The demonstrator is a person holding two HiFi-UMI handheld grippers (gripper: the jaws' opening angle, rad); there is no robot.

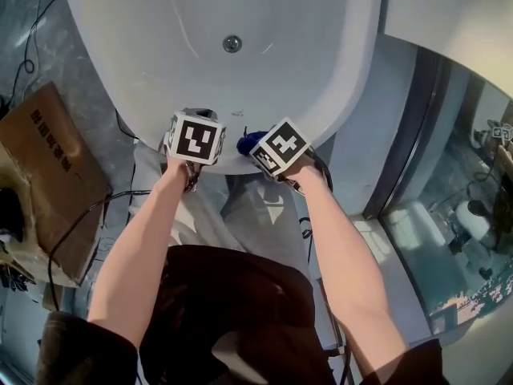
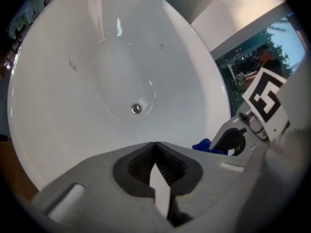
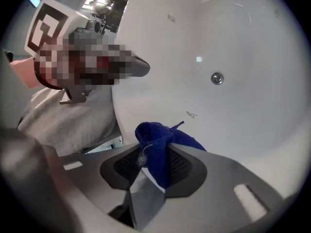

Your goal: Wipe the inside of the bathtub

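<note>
The person stood at one rounded end of the white bathtub (image 1: 337,62), with both grippers held side by side just over its near rim. The right gripper (image 3: 156,165) was clamped on a bunched blue cloth (image 3: 154,132), whose free end poked out past the jaw tips toward the bathtub's inside. The left gripper (image 2: 154,145) carried nothing, and its jaws were pressed together tip to tip.

As far as could be seen, the cloth was not touching the inner surface. It hung at the rim, above the sloping end wall. From there the basin lay straight ahead of and below both grippers. The drain (image 1: 232,43) sat on the bathtub's floor farther in, roughly on the line running out between the two grippers.

The bathtub's long axis ran away from the person, so strokes would likely have to go outward along that length, starting on the near end wall and working toward the drain and beyond. The right gripper, having the cloth, looked like the one to go in, and it was about as near the inside as the left. A few small specks (image 3: 190,114) showed on the end wall between rim and drain and were probably the first things to wipe. The wiping seemed not yet begun, and the bathtub's far end would call for a long reach over the rim.
</note>
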